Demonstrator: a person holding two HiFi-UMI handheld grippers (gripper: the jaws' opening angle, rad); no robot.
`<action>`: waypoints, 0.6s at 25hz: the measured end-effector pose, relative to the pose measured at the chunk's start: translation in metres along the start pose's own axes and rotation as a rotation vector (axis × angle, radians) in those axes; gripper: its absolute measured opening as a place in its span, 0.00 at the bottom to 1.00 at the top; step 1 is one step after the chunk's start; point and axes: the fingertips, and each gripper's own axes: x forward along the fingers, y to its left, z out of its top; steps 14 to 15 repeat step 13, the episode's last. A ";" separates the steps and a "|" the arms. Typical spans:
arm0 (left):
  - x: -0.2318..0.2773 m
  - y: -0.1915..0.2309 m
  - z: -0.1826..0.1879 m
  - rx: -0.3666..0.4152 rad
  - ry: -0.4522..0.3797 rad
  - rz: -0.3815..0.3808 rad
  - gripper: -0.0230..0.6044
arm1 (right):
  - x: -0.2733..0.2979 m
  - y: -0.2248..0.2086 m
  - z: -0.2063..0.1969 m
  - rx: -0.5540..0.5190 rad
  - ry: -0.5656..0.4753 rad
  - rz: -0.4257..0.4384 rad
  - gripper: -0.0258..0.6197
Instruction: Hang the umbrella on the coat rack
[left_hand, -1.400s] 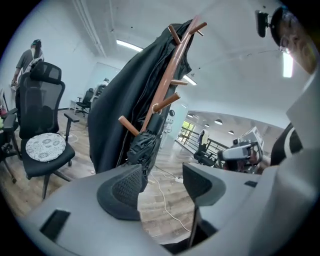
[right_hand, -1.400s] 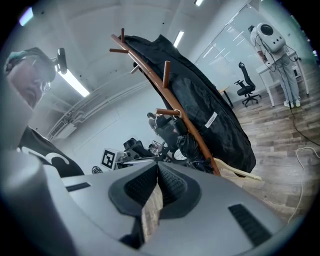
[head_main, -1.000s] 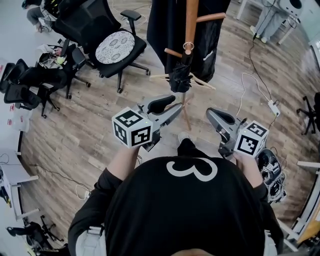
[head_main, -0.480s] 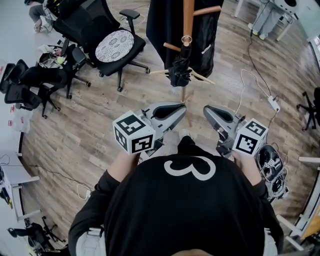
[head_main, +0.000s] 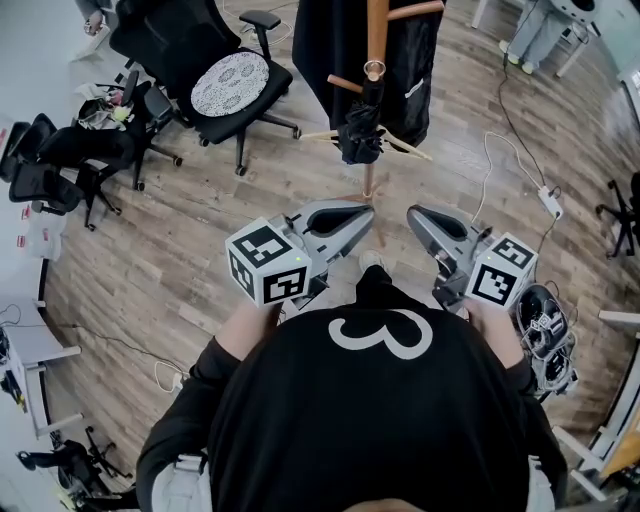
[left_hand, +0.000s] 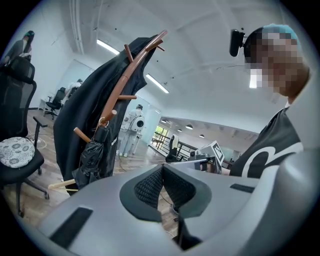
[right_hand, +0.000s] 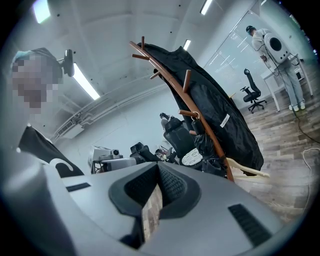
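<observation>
The black folded umbrella (head_main: 361, 130) hangs by its ring from a low peg of the brown wooden coat rack (head_main: 377, 30). No gripper touches it. My left gripper (head_main: 365, 213) sits below the rack in the head view, shut with nothing between its pads. The right gripper (head_main: 413, 215) is beside it, also shut and empty. In the left gripper view the umbrella (left_hand: 92, 155) hangs left of the closed gripper (left_hand: 162, 167), against the rack's pole (left_hand: 131, 75). The right gripper view shows the umbrella (right_hand: 204, 145) beyond that gripper (right_hand: 158, 165).
A black coat (head_main: 330, 40) drapes the rack. A pale hanger (head_main: 400, 148) sticks out near the umbrella. An office chair with a patterned cushion (head_main: 232, 88) stands at left, more black chairs (head_main: 60, 160) beyond. Cables and a power strip (head_main: 548, 205) lie on the floor at right.
The left gripper's jaws have closed from open. Both grippers have drawn back a little from the rack. The umbrella stays hanging on its peg.
</observation>
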 end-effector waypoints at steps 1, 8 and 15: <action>0.001 0.002 -0.002 -0.004 0.008 0.006 0.06 | 0.000 0.000 0.000 0.001 0.000 0.001 0.08; 0.003 0.001 -0.005 0.008 0.005 0.029 0.06 | -0.003 0.000 -0.005 0.008 0.004 0.001 0.08; 0.004 0.006 -0.002 0.001 -0.018 0.029 0.07 | -0.005 -0.004 -0.003 0.010 0.006 -0.003 0.08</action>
